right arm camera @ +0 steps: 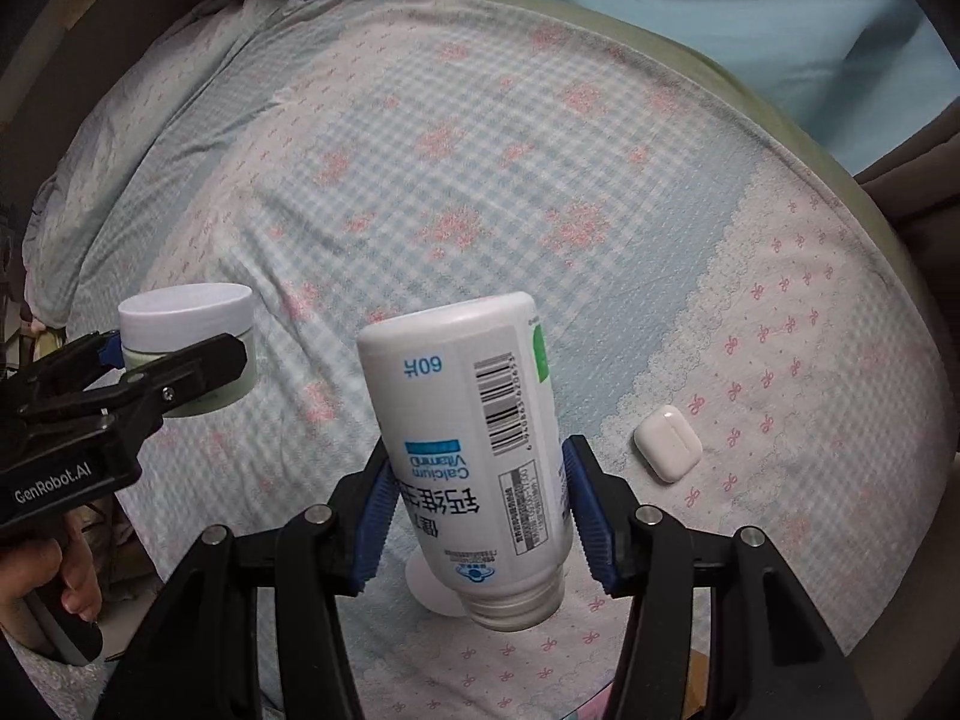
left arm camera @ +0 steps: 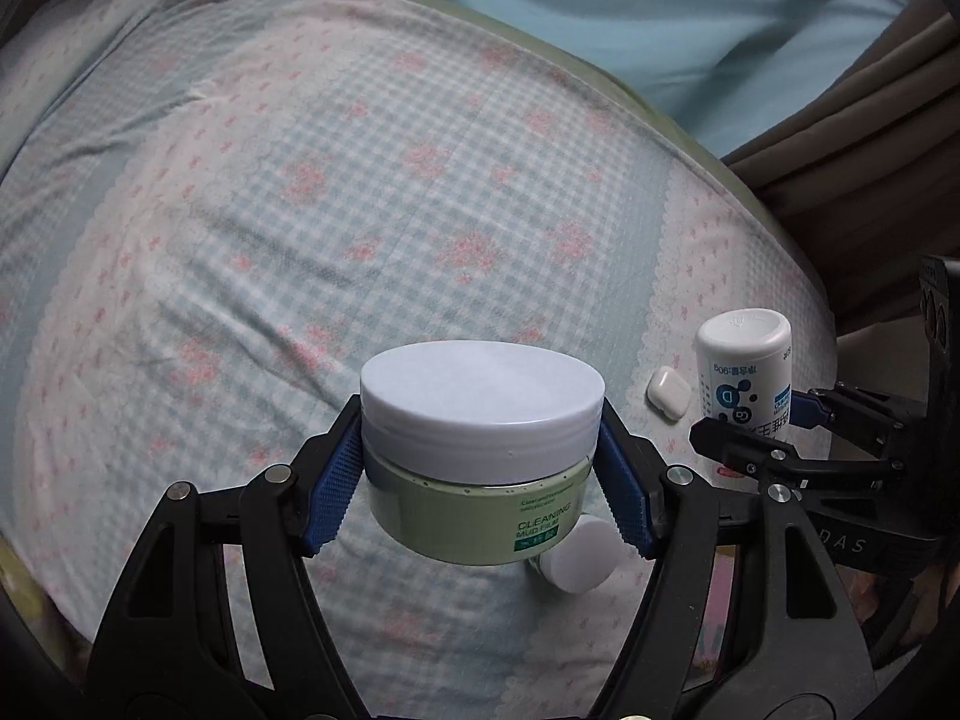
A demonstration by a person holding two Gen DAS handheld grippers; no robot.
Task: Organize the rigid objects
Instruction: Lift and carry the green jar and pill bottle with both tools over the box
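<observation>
Mud-mask jar (left arm camera: 480,450) sits clamped upright in my left hand-held gripper (left arm camera: 480,480) above the bed (left arm camera: 300,210). My right hand-held gripper (right arm camera: 477,516) grips the inverted vitamin bottle (right arm camera: 474,456), apparently capless; the earbud case (right arm camera: 668,443) lies just beside it.
</observation>
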